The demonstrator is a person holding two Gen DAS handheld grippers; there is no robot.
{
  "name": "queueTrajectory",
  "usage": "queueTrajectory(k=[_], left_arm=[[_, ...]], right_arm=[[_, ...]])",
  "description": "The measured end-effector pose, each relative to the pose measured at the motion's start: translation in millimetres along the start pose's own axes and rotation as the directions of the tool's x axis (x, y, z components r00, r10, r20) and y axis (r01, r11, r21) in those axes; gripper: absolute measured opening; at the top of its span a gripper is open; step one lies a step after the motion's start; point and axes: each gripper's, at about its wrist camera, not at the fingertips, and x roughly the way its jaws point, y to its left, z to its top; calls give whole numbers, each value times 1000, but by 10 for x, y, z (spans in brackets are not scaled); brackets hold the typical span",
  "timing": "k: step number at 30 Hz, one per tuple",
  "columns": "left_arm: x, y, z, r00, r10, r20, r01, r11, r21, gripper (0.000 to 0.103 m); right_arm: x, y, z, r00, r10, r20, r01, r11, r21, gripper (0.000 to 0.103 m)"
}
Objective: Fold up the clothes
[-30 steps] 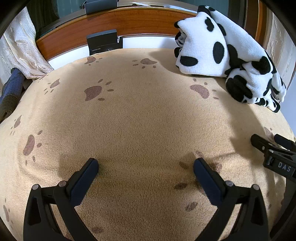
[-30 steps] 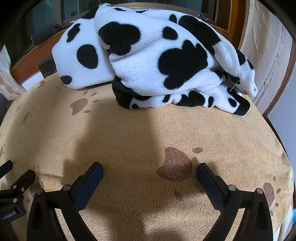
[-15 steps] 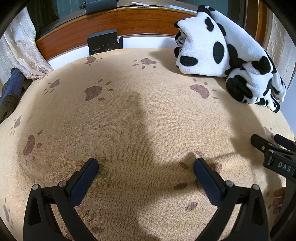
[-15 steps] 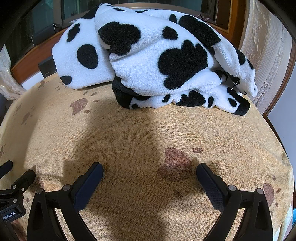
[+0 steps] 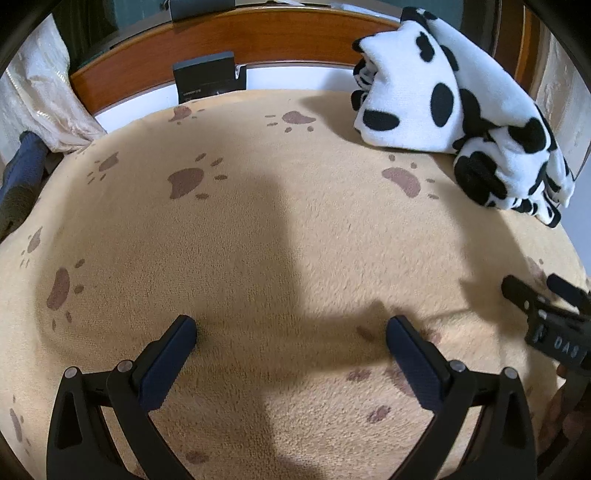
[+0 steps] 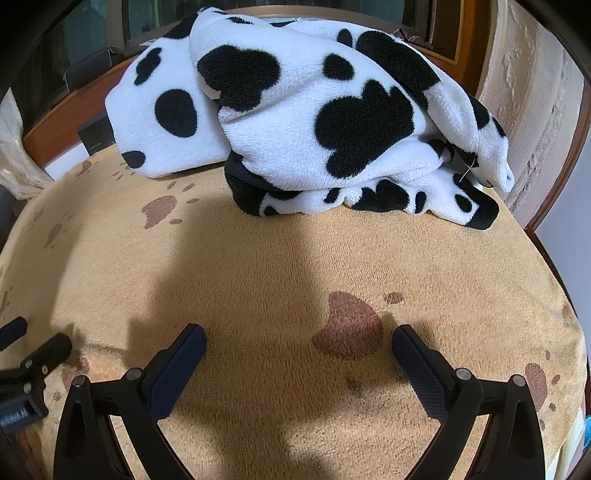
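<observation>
Garment (image 6: pixel 306 122): we see thick white fleece with black patches, plush and matt, the nap soft and fuzzy.
Bed cover (image 5: pixel 280 236): we see tan terry-like cloth printed with brown paws, short-piled, matt, slightly rough.
Left gripper (image 5: pixel 291 334): we see black matt plastic arms, small shiny metal pins, and dark blue finely textured pads (image 5: pixel 166 365).
Right gripper (image 6: pixel 298 343): we see the same make.
Headboard (image 5: pixel 258 35): we see reddish wood, smooth and glossy.
Curtain (image 6: pixel 532 122): we see cream embossed cloth.

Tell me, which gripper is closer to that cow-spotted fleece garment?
Right. The right gripper faces the cow-spotted fleece garment straight ahead; the left gripper sits farther, the garment off toward its far right.
</observation>
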Motion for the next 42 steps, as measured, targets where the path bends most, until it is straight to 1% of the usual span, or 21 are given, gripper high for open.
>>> queueTrajectory(k=[3, 6, 8, 9, 11, 12, 14, 17, 20, 24, 27, 28, 32, 34, 35, 36, 37, 38, 39, 40, 42], left_arm=[[-177, -83, 87, 998, 11, 68, -13, 1000, 28, 103], [-347, -210, 177, 992, 1, 124, -8, 999, 51, 103], [-409, -285, 243, 991, -31, 132, 26, 999, 39, 103], [-415, -309, 267, 991, -37, 132, 33, 999, 34, 103], [-419, -374, 307, 990, -49, 131, 46, 999, 28, 103], [-414, -402, 315, 990, -55, 129, 52, 998, 29, 103], [-392, -423, 307, 990, -59, 127, 57, 998, 26, 103], [-339, -429, 293, 991, -70, 117, 70, 998, 9, 103], [-233, -398, 271, 993, -82, 83, 82, 997, 6, 103], [-136, -314, 269, 996, -64, 66, 64, 998, -5, 103], [-69, -256, 290, 996, -68, 50, 70, 997, -29, 103], [-53, -248, 291, 996, -70, 46, 71, 997, -32, 103], [-11, -261, 287, 997, -66, 35, 67, 997, -24, 103], [-9, -277, 280, 997, -66, 33, 66, 998, -16, 103], [-7, -284, 278, 997, -64, 32, 65, 998, -11, 103], [-5, -287, 277, 998, -63, 32, 63, 998, -8, 103], [-3, -284, 277, 998, -61, 32, 61, 998, -6, 103], [-1, -277, 279, 998, -60, 32, 60, 998, -6, 103], [-3, -262, 285, 998, -60, 32, 60, 998, -10, 103], [-7, -243, 293, 998, -62, 33, 62, 998, -16, 103], [-19, -206, 310, 997, -65, 35, 66, 997, -28, 103]], right_arm=[[-185, -110, 20, 997, 43, 69, -44, 999, 22, 102], [-404, -237, 60, 984, 86, 158, -94, 995, 43, 102], [-552, -324, 88, 969, 115, 218, -129, 990, 55, 102], [-668, -411, 133, 951, 151, 268, -172, 983, 58, 102], [-791, -466, 274, 926, 205, 318, -228, 973, 37, 102], [-871, -421, 294, 922, 218, 319, -235, 972, 18, 102], [-874, -300, 491, 920, 234, 314, -233, 972, -41, 102], [-774, -187, 705, 926, 215, 310, -177, 973, -148, 102], [-632, -127, 882, 931, 199, 307, -145, 971, -190, 102], [-703, -377, 1047, 901, 169, 399, -132, 984, -118, 102], [-593, -591, 1236, 911, 113, 396, -93, 993, -70, 102], [-509, -645, 1308, 920, 88, 383, -68, 996, -64, 102], [-155, -642, 1505, 949, 51, 311, -12, 992, -128, 102], [0, -603, 1590, 958, 35, 284, 11, 987, -160, 100], [66, -574, 1628, 961, 28, 276, 21, 985, -172, 98], [121, -556, 1668, 965, 26, 260, 20, 985, -171, 87], [154, -552, 1695, 970, 31, 239, 10, 986, -165, 62], [170, -553, 1740, 974, 31, 223, 3, 989, -151, 51], [182, -555, 1784, 978, 32, 208, -3, 991, -137, 30], [121, -555, 1812, 974, 34, 224, -5, 991, -131, 22], [-90, -557, 1860, 958, 47, 281, -15, 993, -117, 20]])
